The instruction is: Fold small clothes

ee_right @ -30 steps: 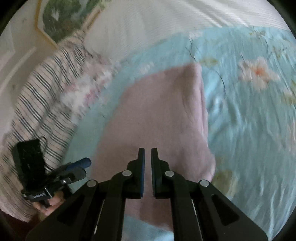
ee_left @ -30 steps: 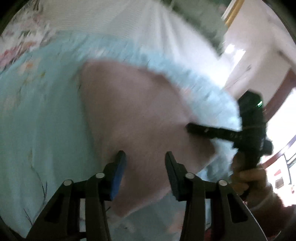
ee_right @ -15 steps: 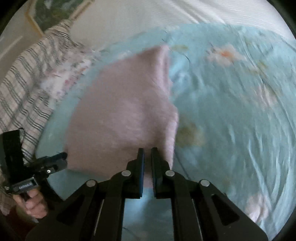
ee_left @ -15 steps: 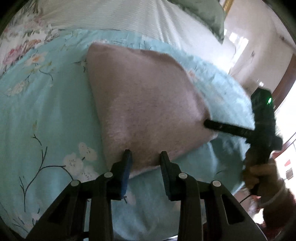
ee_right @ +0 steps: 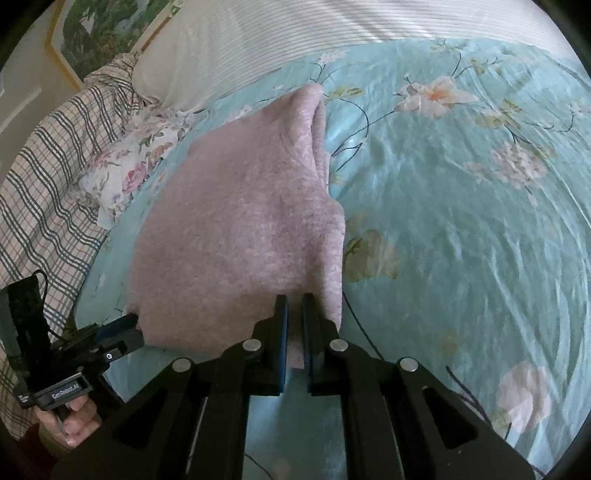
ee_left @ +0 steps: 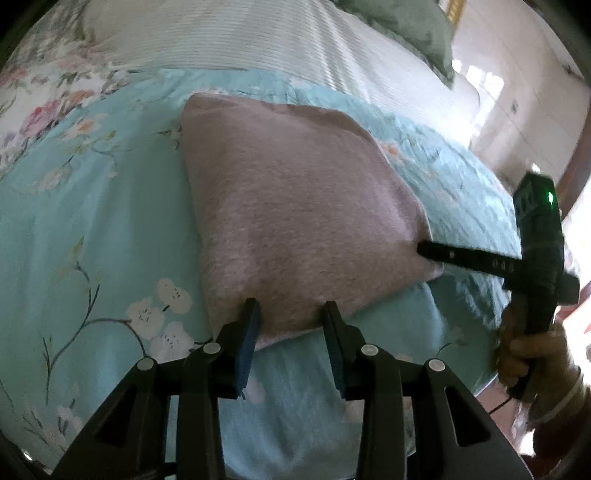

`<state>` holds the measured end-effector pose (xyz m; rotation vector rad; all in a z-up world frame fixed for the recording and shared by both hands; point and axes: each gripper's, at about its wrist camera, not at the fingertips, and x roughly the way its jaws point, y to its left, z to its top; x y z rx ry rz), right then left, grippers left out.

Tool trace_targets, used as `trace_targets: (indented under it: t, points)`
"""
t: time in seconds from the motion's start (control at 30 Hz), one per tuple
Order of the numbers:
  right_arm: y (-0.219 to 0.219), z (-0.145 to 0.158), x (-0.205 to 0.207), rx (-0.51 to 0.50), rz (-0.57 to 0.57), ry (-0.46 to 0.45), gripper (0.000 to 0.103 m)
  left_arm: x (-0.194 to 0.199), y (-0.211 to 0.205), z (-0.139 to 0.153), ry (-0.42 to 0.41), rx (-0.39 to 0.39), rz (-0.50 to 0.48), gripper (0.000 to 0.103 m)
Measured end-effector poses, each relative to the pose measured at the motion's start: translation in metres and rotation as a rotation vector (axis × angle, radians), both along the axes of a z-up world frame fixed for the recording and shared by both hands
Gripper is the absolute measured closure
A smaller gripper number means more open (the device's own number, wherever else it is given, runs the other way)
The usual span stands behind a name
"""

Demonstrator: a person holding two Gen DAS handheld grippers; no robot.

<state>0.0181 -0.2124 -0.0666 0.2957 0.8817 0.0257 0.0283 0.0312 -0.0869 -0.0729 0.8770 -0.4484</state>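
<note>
A folded pink fleece garment [ee_left: 299, 206] lies flat on the light blue flowered bedspread [ee_left: 74, 236]; it also shows in the right wrist view [ee_right: 236, 236]. My left gripper [ee_left: 291, 314] is open, its fingers astride the garment's near edge. My right gripper [ee_right: 293, 306] is shut on the garment's near right corner, with pink cloth between its pads. In the left wrist view the right gripper [ee_left: 424, 251] pinches the garment's right corner. In the right wrist view the left gripper [ee_right: 125, 325] sits at the garment's near left corner.
A white ribbed pillow [ee_left: 258, 40] and a green cushion [ee_left: 413, 26] lie at the bed's head. A plaid cloth [ee_right: 44, 184] and a flowered cloth [ee_right: 129, 170] lie left of the garment. The bed edge [ee_left: 480, 369] drops off near the right hand. A framed picture [ee_right: 103, 33] hangs behind.
The garment has been laid down flat on the bedspread. My left gripper has widened and sits at the near edge. My right gripper stays shut on the corner.
</note>
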Motion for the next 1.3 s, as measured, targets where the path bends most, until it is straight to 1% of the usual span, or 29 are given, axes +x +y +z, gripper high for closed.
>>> trace_targets:
  t: [0.07, 0.1, 0.17, 0.2, 0.23, 0.3, 0.37, 0.4, 0.47, 0.57, 0.6, 0.63, 0.67, 0.73, 0.8, 0.83, 0.87, 0.97, 1.1, 1.23, 1.3]
  points:
    - [-0.001, 0.001, 0.000, 0.002, 0.001, 0.001, 0.095, -0.001, 0.006, 0.002, 0.012, -0.036, 0.020, 0.066]
    - [-0.001, 0.003, -0.002, 0.008, -0.002, 0.003, 0.095, -0.003, 0.009, 0.005, 0.012, -0.047, 0.027, 0.062]
    - [0.001, 0.008, -0.006, 0.009, -0.003, 0.002, 0.094, -0.009, 0.013, 0.013, -0.006, -0.040, 0.045, 0.055]
    - [0.003, 0.011, -0.009, 0.001, -0.002, -0.001, 0.093, -0.013, 0.015, 0.017, -0.021, -0.021, 0.064, 0.044]
    - [0.006, 0.015, -0.013, -0.009, -0.001, -0.005, 0.091, -0.017, 0.018, 0.021, -0.038, -0.009, 0.091, 0.036]
    - [0.013, 0.022, -0.021, -0.024, 0.009, -0.021, 0.080, -0.023, 0.026, 0.024, -0.047, -0.012, 0.137, 0.031]
    - [0.022, 0.028, -0.029, -0.058, 0.023, -0.046, 0.050, -0.025, 0.036, 0.023, -0.029, -0.031, 0.167, 0.030]
    - [0.027, 0.030, -0.033, -0.073, 0.028, -0.057, 0.047, -0.025, 0.040, 0.022, -0.016, -0.030, 0.178, 0.029]
    - [0.038, 0.034, -0.040, -0.109, 0.048, -0.082, 0.046, -0.027, 0.044, 0.019, 0.009, -0.003, 0.199, 0.028]
    - [0.048, 0.032, -0.044, -0.156, 0.067, -0.062, 0.045, -0.034, 0.050, 0.015, 0.026, 0.046, 0.230, 0.023]
    - [0.049, 0.030, -0.046, -0.167, 0.070, -0.049, 0.045, -0.038, 0.052, 0.014, 0.024, 0.083, 0.251, 0.021]
    - [0.049, 0.029, -0.048, -0.172, 0.071, -0.042, 0.043, -0.041, 0.052, 0.012, 0.022, 0.114, 0.266, 0.021]
    - [0.051, 0.027, -0.051, -0.178, 0.071, -0.037, 0.040, -0.041, 0.052, 0.010, 0.022, 0.130, 0.271, 0.021]
    - [0.051, 0.024, -0.056, -0.185, 0.068, -0.027, 0.036, -0.045, 0.053, 0.007, 0.032, 0.170, 0.274, 0.021]
    - [0.050, 0.022, -0.062, -0.185, 0.065, -0.014, 0.035, -0.049, 0.053, 0.004, 0.042, 0.198, 0.271, 0.021]
    - [0.050, 0.021, -0.064, -0.184, 0.065, -0.009, 0.033, -0.051, 0.051, 0.004, 0.041, 0.218, 0.267, 0.020]
    - [0.050, 0.021, -0.067, -0.183, 0.064, -0.005, 0.027, -0.054, 0.048, 0.003, 0.036, 0.239, 0.263, 0.020]
    - [0.049, 0.022, -0.074, -0.193, 0.052, 0.000, 0.021, -0.062, 0.041, 0.001, 0.016, 0.286, 0.257, 0.020]
    - [0.045, 0.023, -0.080, -0.196, 0.044, 0.008, 0.019, -0.063, 0.033, 0.006, -0.017, 0.330, 0.239, 0.020]
    - [0.043, 0.026, -0.082, -0.197, 0.043, 0.008, 0.018, -0.066, 0.024, 0.017, -0.060, 0.417, 0.244, 0.020]
    - [0.043, 0.029, -0.083, -0.194, 0.044, 0.002, 0.017, -0.065, 0.020, 0.021, -0.059, 0.449, 0.247, 0.020]
